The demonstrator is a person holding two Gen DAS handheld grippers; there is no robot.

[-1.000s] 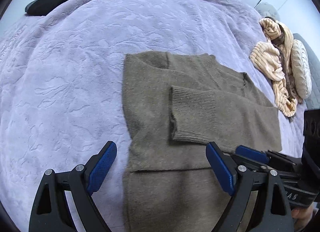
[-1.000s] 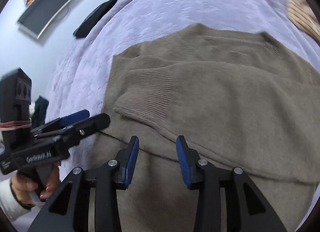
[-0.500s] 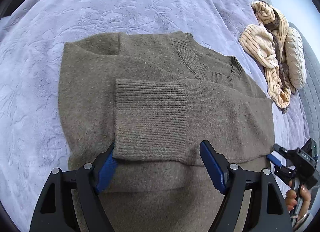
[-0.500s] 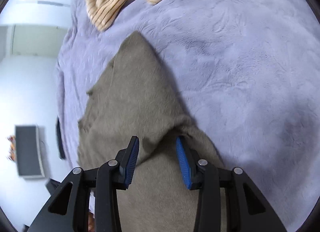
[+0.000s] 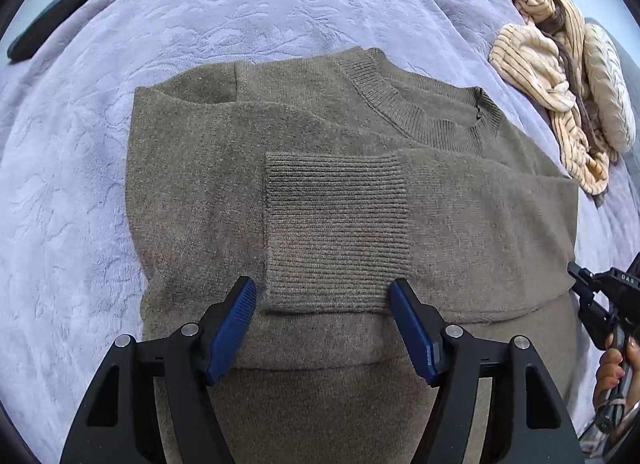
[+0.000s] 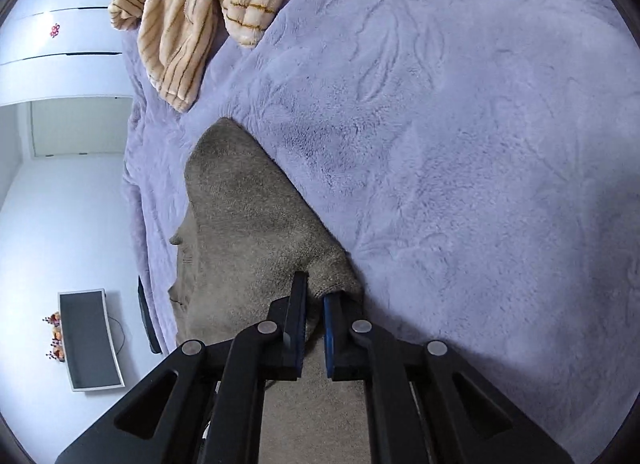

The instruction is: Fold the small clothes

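Right fingers [image 6: 298, 304] are clamped tight on the sweater's [image 6: 248, 216] edge, probably to lift it for a fold. The left gripper [image 5: 323, 304] is closing, its fingers straddling the ribbed cuff [image 5: 336, 232] without pressing yet. The sweater lies flat on the bed [image 5: 72, 152].

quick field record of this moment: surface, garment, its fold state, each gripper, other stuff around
surface: lilac plush blanket
garment: olive knit sweater, lying flat
fold state: sleeve folded across the chest, ribbed cuff on top
left gripper: jaws closing, straddling the cuff's lower edge, pads not yet pressing
right gripper: shut on the sweater's side edge
other items: cream striped garment bunched at the blanket's far right; dark object at the far left edge
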